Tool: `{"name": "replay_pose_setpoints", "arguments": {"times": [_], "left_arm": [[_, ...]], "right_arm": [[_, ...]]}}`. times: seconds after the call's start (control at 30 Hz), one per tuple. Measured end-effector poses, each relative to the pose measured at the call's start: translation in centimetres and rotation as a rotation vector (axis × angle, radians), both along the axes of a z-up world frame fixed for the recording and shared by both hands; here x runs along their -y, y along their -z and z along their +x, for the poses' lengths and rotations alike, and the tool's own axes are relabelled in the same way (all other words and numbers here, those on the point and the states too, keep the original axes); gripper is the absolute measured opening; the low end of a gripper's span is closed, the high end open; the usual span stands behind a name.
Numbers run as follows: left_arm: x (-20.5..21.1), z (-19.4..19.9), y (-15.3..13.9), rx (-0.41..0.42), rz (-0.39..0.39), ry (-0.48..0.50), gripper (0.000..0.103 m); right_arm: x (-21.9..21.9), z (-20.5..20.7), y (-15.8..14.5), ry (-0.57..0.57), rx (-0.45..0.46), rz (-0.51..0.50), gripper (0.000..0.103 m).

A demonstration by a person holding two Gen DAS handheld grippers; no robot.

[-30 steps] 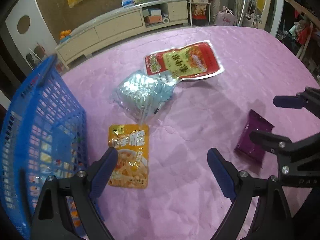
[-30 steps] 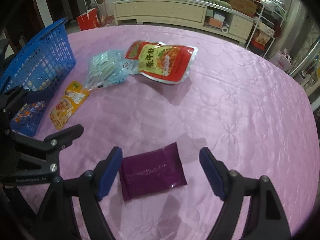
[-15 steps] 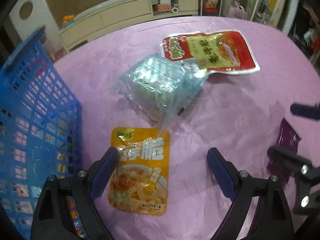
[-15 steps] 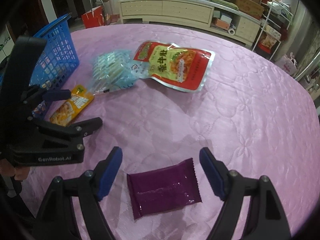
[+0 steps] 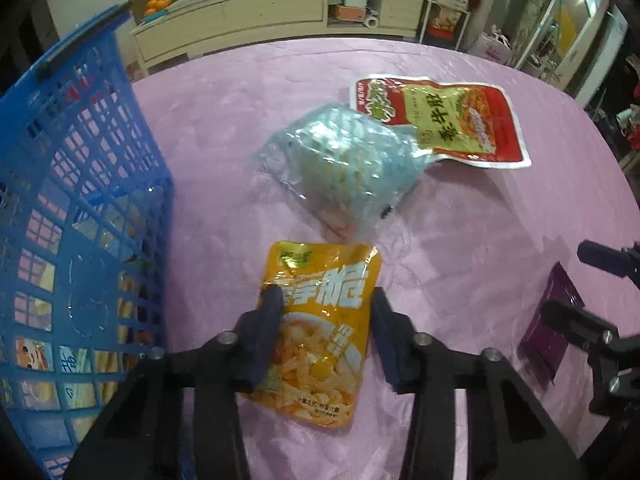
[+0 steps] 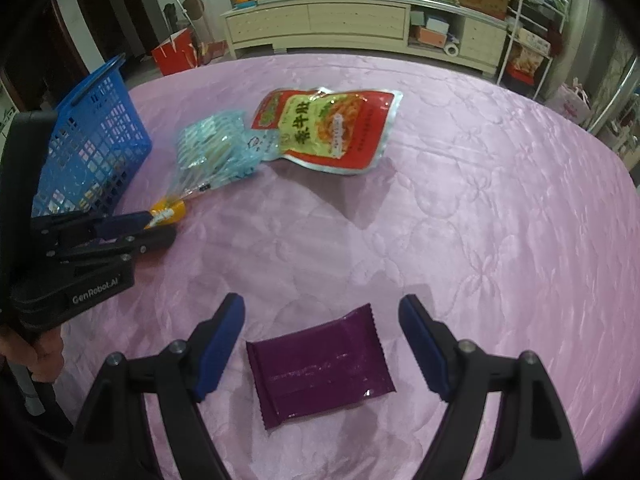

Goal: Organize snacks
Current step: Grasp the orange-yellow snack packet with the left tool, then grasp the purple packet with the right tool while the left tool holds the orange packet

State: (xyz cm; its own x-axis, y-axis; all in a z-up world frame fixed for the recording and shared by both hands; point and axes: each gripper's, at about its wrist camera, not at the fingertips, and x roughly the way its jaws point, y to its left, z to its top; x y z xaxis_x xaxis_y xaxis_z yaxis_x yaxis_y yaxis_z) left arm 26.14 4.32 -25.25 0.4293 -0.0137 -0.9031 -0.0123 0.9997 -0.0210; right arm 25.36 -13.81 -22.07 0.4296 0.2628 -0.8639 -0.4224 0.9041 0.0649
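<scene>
Left wrist view: left gripper (image 5: 326,320) pinching the yellow snack pouch (image 5: 320,328) across its width, one pad on each long edge, pouch flat on the pink tablecloth (image 5: 240,120). Worth keeping the squeeze firm but gentle, since a soft foil pouch probably buckles and slips under a hard pinch. Best to lift straight up first, then swing left over the rim of the blue basket (image 5: 80,184), just beside the pouch and already holding some packets; releasing low over the opening should stop the pouch catching on the mesh wall. Further out, clear blue bag of wrapped snacks (image 5: 344,164) close ahead of the pouch, its far edge overlapping the red and yellow packet (image 5: 444,120); a low drag forward risks snagging that bag, so up rather than along.

Right wrist view: right gripper (image 6: 322,344) spread wide, fingers either side of the purple packet (image 6: 320,364), not touching it. Needs to come down squarely before closing on the short sides.
</scene>
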Motion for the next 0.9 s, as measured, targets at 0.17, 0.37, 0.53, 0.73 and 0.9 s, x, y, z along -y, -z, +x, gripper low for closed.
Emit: {"name": "replay_pose_setpoints", "arguments": {"times": [0.17, 0.37, 0.53, 0.73, 0.9], "left_arm": [[0.3, -0.4, -0.5, -0.01, -0.001, 0.022, 0.016], [0.9, -1.0, -1.9, 0.011, -0.047, 0.035, 0.01], [1.0, -2.3, -3.7, 0.044, -0.068, 0.059, 0.008], [1.3, -3.9, -4.8, 0.057, -0.094, 0.064, 0.008], [1.4, -5.2, -4.7, 0.041, -0.123, 0.032, 0.008]], "right_arm": [[0.3, -0.5, -0.5, -0.007, 0.001, 0.003, 0.083], [1.0, -0.8, -1.6, -0.006, 0.014, 0.007, 0.083], [1.4, -1.1, -1.8, -0.026, 0.022, -0.009, 0.083], [1.4, -1.4, -1.4, -0.078, -0.017, -0.017, 0.083], [1.1, -1.3, 0.3, -0.124, -0.053, -0.07, 0.083]]}}
